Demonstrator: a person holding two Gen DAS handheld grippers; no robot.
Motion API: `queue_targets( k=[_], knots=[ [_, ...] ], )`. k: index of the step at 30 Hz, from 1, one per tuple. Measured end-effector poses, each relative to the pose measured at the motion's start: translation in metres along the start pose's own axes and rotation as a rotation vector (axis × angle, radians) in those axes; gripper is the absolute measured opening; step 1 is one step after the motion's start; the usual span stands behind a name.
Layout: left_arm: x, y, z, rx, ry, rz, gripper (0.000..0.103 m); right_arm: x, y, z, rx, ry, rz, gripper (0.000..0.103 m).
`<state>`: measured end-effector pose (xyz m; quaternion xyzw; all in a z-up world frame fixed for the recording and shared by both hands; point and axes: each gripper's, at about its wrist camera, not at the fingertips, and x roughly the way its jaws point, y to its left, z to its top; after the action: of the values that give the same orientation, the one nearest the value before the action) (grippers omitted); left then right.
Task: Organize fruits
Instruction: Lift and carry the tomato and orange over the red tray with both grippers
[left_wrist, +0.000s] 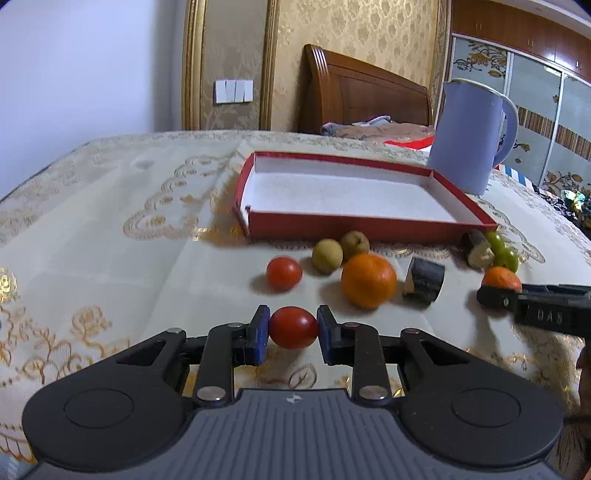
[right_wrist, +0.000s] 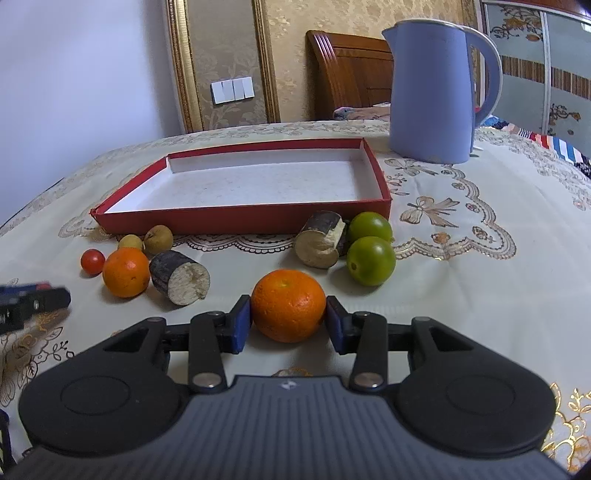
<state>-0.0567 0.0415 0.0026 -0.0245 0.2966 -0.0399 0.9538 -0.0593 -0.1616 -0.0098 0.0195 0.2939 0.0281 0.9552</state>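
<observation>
Bedroom: embroidered tablecloth (right_wrist: 461, 295), gold wallpaper (right_wrist: 325, 22), wooden headboard (left_wrist: 362, 96).

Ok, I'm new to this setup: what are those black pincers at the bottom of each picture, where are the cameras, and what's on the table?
Those pincers are two hand-held grippers; a person carries one in each hand. Each has a wide-angle camera looking forward along its two blue-padded fingers, so each picture is one gripper's own view.

In the left view, the left gripper is shut on a red tomato. In the right view, the right gripper is shut on an orange.

Both fruits sit low over the embroidered tablecloth. Still lying on it: another tomato, a second orange, two small brownish fruits, two dark cut stalk pieces and two green fruits. Behind them is an empty red tray and a blue jug.
</observation>
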Motion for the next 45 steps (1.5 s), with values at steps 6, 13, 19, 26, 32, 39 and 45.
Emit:
queue_targets(
  k=[6,13,19,26,32,39,45],
  knots=[
    [0.007,-0.013,0.016,0.036,-0.015,-0.01,0.027,-0.008,0.0,0.009,-0.019,-0.037,-0.013,0.04],
    [0.024,-0.021,0.038,0.026,-0.015,-0.033,0.027,-0.001,-0.008,0.035,-0.029,-0.075,-0.062,0.04],
    [0.043,-0.029,0.06,0.03,-0.021,-0.027,0.027,0.017,-0.008,0.057,-0.041,-0.091,-0.08,0.04],
    [0.074,-0.033,0.078,0.041,0.001,-0.002,0.027,0.042,-0.006,0.076,-0.045,-0.089,-0.098,0.04],
    [0.095,-0.033,0.09,0.032,0.008,0.017,0.027,0.07,-0.009,0.091,-0.02,-0.054,-0.105,0.04],
    [0.122,-0.034,0.1,0.021,0.035,0.044,0.027,0.097,-0.013,0.098,0.017,-0.004,-0.102,0.04],
    [0.142,-0.034,0.104,-0.003,0.064,0.054,0.027,0.114,-0.011,0.103,0.013,0.021,-0.115,0.04]
  ],
)
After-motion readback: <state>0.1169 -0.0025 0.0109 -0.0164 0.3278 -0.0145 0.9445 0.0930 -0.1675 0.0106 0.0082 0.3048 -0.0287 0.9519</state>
